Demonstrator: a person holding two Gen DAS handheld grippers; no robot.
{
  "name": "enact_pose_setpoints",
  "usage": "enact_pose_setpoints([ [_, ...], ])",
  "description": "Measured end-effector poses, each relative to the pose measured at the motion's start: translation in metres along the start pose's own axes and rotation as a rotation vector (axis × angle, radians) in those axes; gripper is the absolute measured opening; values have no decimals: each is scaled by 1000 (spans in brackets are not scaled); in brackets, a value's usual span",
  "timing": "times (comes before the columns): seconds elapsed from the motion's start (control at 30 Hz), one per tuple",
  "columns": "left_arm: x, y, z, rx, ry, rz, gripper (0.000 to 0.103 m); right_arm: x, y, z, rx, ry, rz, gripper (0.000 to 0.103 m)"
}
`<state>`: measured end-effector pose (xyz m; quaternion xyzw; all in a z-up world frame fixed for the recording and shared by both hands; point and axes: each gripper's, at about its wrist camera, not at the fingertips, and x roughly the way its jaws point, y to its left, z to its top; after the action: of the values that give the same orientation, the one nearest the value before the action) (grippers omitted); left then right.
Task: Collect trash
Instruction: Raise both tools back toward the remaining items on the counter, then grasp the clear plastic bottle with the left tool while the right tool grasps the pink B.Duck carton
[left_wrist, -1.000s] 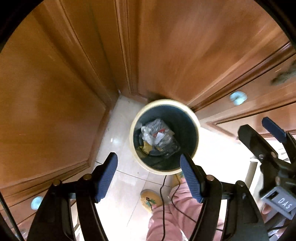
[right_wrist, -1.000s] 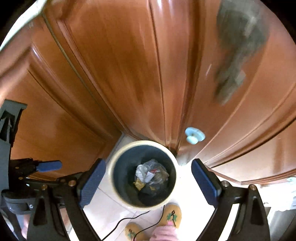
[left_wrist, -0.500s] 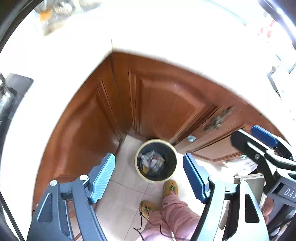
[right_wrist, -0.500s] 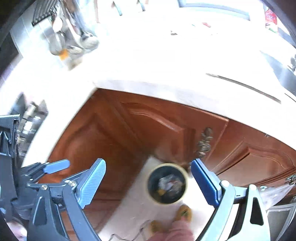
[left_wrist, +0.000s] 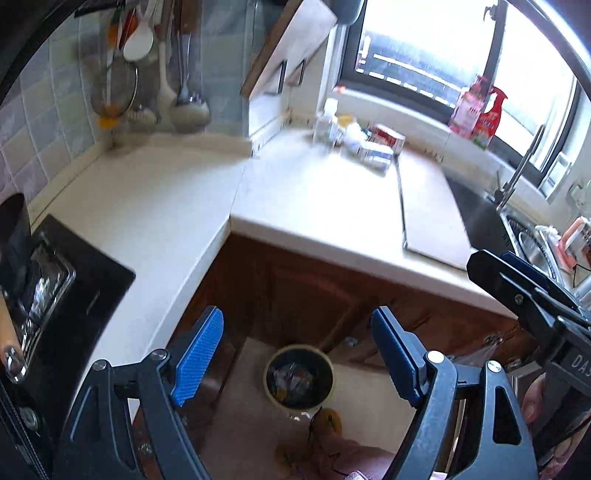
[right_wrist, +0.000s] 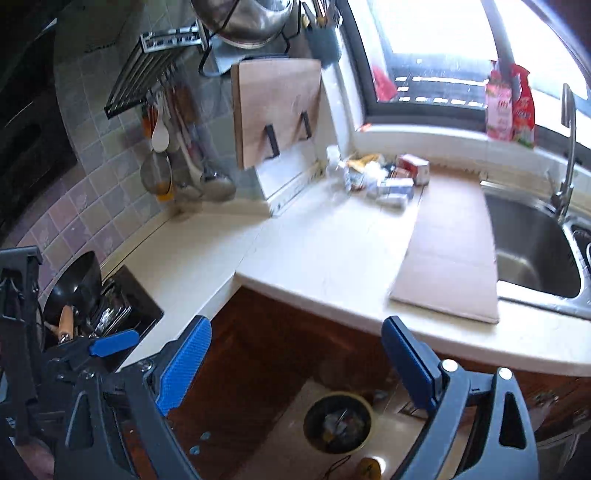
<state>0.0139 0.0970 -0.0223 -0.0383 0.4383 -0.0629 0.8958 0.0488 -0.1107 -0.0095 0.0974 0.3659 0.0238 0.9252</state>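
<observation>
Black gripper (left_wrist: 297, 354) frames, ribbed blue pads (left_wrist: 199, 356)

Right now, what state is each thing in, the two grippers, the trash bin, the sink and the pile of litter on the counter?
left gripper: jaws opening, nothing between them
right gripper: open, empty
trash bin: upright on the floor, uncovered, partly filled
sink: basin looks empty
litter pile: on the counter, not collected

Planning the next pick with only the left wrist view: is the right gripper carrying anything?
Observer: No. The right gripper is open, with nothing between its pads.
Operator: Anything in the sink?
Observer: The part of the sink basin that shows is bare steel.
Operator: What is the dark shape by the stove?
Observer: A black wok, with a wooden handle poking out below it.
</observation>
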Motion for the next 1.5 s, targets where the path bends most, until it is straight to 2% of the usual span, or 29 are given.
enact_pose_setpoints([
  [0.2, -12, -18, 39, 46, -71, -12, 85, -21, -16, 28, 11, -89, -103, 94],
  [0.43, -3, -49, 89, 130, -125, 13, 88, -21, -44, 66, 13, -79, -215, 94],
  [0.67, 32, -75, 145, 189, -163, 75, 94, 11, -84, 115, 11, -24, -296, 94],
  [0.77, 63, -84, 178, 201, -150, 111, 94, 33, -105, 141, -20, -9, -326, 94],
  [0.9, 109, -93, 222, 202, -131, 155, 94, 68, -142, 179, -19, 4, -302, 94],
  [1.03, 168, -100, 270, 204, -106, 217, 94, 111, -177, 220, -14, 33, -281, 87],
  [1.17, 227, -100, 307, 159, -61, 237, 94, 156, -207, 256, -28, 61, -267, 87],
  [1.33, 293, -98, 339, 85, -8, 230, 94, 221, -252, 289, -23, 142, -211, 87],
  [1.43, 324, -96, 349, 63, 12, 239, 94, 262, -273, 296, -16, 194, -188, 86],
  [1.5, 343, -96, 353, 56, 27, 253, 94, 286, -282, 297, -17, 220, -188, 83],
])
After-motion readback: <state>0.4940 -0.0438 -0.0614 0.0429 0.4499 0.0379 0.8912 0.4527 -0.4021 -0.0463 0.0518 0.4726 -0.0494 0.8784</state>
